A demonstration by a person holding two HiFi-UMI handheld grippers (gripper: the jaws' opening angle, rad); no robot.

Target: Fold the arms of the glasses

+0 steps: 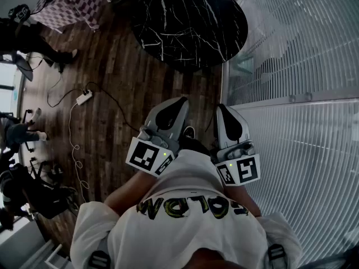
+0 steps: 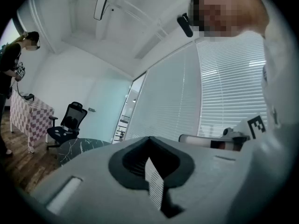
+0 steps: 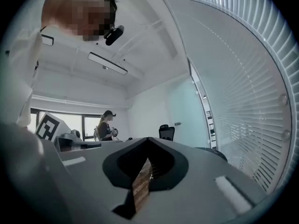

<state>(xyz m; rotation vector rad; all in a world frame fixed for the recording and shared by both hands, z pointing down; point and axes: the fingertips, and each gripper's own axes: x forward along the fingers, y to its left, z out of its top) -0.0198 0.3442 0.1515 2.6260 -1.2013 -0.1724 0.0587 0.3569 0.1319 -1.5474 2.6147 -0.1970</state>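
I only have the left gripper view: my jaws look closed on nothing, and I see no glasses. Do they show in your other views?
Observer: No glasses in any view. The head view shows the top of the round black marble table ahead, and none lie on the part I can see.
Operator: What is the other gripper doing?
Observer: The right gripper has its jaws together, with nothing between them.
Operator: Where are the two of them?
Observer: In the head view, the left gripper and the right one are side by side close to the person's white shirt, over the wooden floor, short of the table.
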